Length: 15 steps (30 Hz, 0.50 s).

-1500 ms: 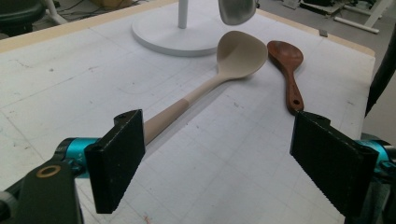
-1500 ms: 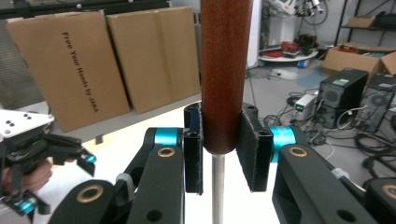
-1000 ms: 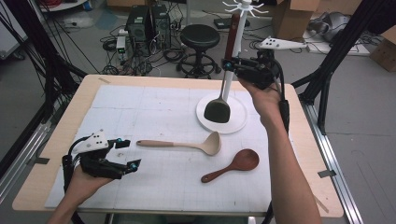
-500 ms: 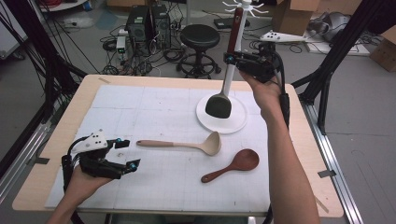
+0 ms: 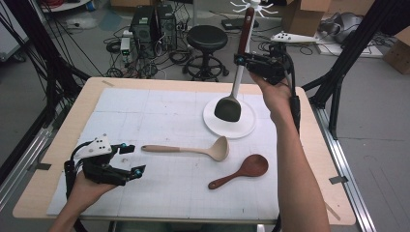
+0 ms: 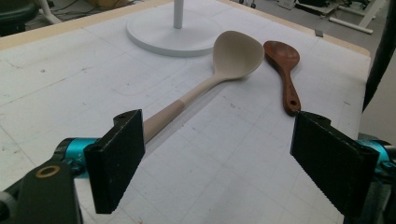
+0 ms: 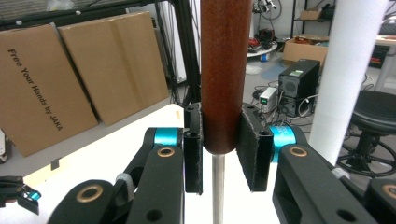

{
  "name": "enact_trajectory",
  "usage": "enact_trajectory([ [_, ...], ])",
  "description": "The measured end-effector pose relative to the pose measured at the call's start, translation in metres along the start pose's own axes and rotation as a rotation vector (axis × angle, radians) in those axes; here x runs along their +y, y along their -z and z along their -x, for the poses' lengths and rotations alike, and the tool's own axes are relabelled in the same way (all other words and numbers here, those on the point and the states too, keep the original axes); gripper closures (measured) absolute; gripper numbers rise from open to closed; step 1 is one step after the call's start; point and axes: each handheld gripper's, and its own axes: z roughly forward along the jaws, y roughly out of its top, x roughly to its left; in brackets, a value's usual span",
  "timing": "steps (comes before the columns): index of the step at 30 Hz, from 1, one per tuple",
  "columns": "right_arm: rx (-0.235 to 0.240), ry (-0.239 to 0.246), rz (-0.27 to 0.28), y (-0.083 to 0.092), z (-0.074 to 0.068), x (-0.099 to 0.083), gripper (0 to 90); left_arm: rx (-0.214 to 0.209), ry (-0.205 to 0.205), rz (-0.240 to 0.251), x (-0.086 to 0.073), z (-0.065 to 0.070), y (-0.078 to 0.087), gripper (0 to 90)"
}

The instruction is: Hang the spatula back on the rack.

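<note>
step: your right gripper [image 7: 219, 154] clenches the spatula [image 5: 228, 107] upright by the rack [image 5: 251, 8], hanging it probably
next: lift toward 12 o'clock hooks
left gripper [image 6: 219, 158]: released, idle

Beige ladle [image 5: 193, 149], reddish-brown wooden spoon [image 5: 240, 171]

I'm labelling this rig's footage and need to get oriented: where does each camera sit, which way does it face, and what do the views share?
High view: above the person's side, looking forward and down on the table; both forearms enter from below.
Left gripper view: low over the table, along its open jaws toward the beige ladle.
Right gripper view: raised, its jaws clamping the spatula handle.
Shared: the ladle and the brown spoon show in the high and left views.
</note>
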Motion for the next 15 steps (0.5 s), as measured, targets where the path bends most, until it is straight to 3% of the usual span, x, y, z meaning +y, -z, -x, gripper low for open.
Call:
enact_trajectory([
  [15,-0.041,-0.019,-0.007,-0.0102,0.0092,-0.0033,73.6,-0.003,-0.002,0.0,-0.0003,0.0006,-0.0009,18.4],
])
